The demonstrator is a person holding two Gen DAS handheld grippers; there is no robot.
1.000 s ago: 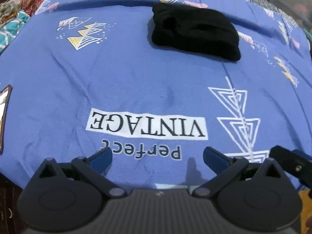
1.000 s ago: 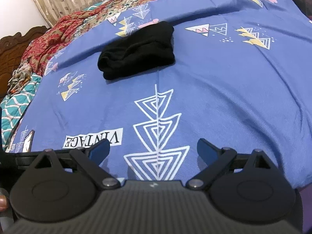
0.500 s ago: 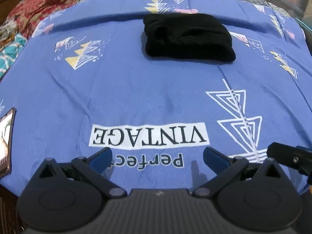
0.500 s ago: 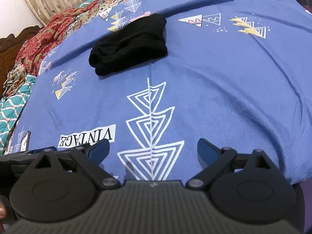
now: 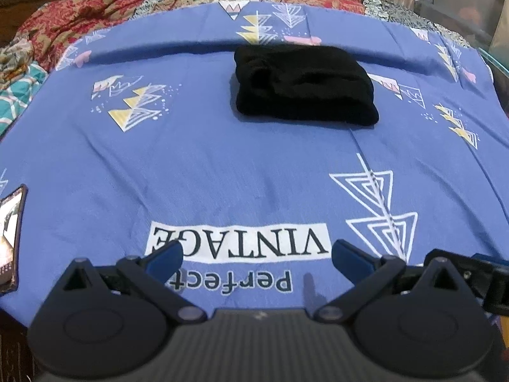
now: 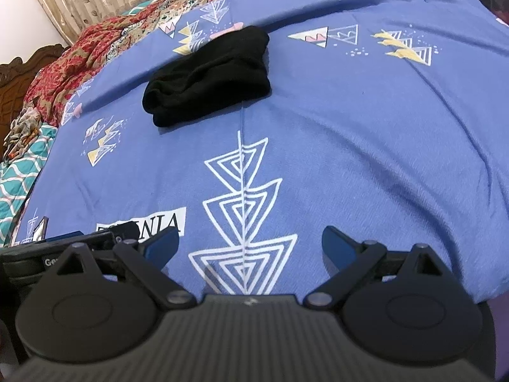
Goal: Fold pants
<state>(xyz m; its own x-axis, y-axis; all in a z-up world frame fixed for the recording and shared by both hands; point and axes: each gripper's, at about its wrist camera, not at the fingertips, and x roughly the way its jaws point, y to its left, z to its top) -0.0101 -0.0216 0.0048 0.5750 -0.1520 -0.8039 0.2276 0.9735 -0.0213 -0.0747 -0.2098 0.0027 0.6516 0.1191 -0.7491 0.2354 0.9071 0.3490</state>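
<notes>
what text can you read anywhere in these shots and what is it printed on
"VINTAGE": black letters in a white box on the blue bedsheet, upside down to the left wrist camera.
"Perfect": below it on the same sheet, also upside down.
"Ge...": white letters on the left hand-held gripper, the rest hidden.
The black folded pants show no text.

The folded pants lie on the bed sheet, far from both grippers. A crumpled blanket lies behind the sheet, far left.

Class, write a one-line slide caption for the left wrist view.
Folded black pants lie on a blue bedsheet, beyond the open, empty left hand-held gripper.
</notes>
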